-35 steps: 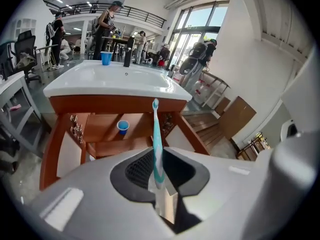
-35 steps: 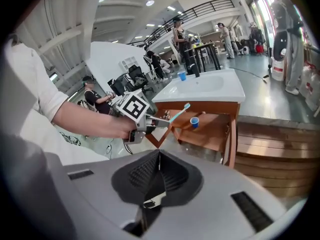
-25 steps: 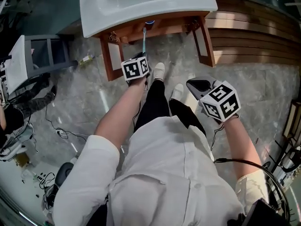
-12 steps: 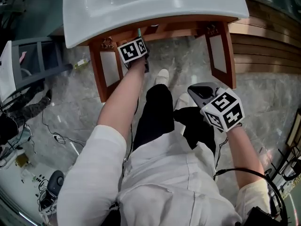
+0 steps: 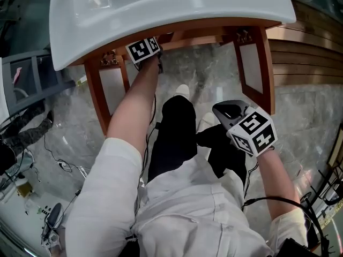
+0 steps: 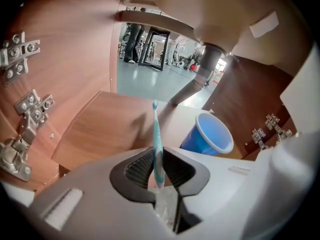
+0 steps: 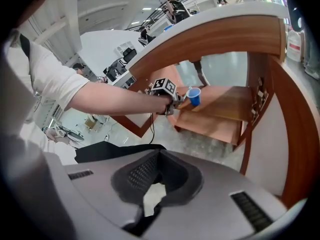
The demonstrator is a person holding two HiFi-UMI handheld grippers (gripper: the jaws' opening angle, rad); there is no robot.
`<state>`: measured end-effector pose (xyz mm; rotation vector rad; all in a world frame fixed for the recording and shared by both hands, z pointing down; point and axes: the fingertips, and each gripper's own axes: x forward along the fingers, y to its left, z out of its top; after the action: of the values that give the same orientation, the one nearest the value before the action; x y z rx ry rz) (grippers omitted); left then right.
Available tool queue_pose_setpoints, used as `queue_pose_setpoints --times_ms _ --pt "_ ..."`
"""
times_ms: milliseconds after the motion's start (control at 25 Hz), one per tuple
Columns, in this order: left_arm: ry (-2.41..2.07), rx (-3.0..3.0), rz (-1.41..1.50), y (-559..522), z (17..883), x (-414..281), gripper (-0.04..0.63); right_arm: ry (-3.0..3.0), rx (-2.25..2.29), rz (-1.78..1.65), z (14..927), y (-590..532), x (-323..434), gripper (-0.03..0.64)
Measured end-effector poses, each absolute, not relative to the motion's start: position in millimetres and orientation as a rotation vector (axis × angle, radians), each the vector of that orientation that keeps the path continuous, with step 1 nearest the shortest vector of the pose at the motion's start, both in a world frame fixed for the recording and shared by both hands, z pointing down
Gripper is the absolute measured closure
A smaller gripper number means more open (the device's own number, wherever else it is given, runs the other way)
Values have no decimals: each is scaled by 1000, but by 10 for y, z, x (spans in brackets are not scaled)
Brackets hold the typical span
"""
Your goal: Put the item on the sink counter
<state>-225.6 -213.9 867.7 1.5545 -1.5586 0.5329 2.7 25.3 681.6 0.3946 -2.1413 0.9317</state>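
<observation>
Head view: white sink (image 5: 161,12) at the top, on a wooden cabinet (image 5: 258,52) whose front is open. The person's left arm (image 5: 136,108) is stretched straight toward the cabinet, and the left gripper (image 5: 146,51) reaches just under the sink's front rim; its jaws and load are hidden here. The right arm is bent close to the body, with the right gripper (image 5: 224,109) held well below the sink and clear of the cabinet.

Left gripper view: shows what the head view hides. The jaws pinch a teal-and-white toothbrush (image 6: 157,134) near its lower end, and it stands upright with the head uppermost. Beneath the sink lie a wooden shelf (image 6: 97,129), a blue cup (image 6: 212,134) on that shelf just right of the toothbrush, a grey drain pipe (image 6: 199,81) behind it, and metal hinges (image 6: 22,119) on the left wall.

Right gripper view: jaws pressed together with nothing between them. From outside the cabinet it shows the extended left arm, the left gripper beside the blue cup under the sink, and the sink's curved rim above.
</observation>
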Motion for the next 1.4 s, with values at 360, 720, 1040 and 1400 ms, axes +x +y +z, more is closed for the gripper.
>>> queue_pose_setpoints --times_ms 360,720,1040,1400 --pt "-1565 1553 568 -2112 8676 -2258 532 -2126 394 935 6864 239 105 612" --pt "-1576 1550 599 -2125 8703 -2270 497 -2118 395 944 6766 286 134 612" --pt "-1531 1568 657 -1743 8320 -2206 491 -2139 372 946 6334 407 40 612" --pt "-1463 1616 679 -1109 7395 -1855 591 -2196 375 903 5534 521 -19 612"
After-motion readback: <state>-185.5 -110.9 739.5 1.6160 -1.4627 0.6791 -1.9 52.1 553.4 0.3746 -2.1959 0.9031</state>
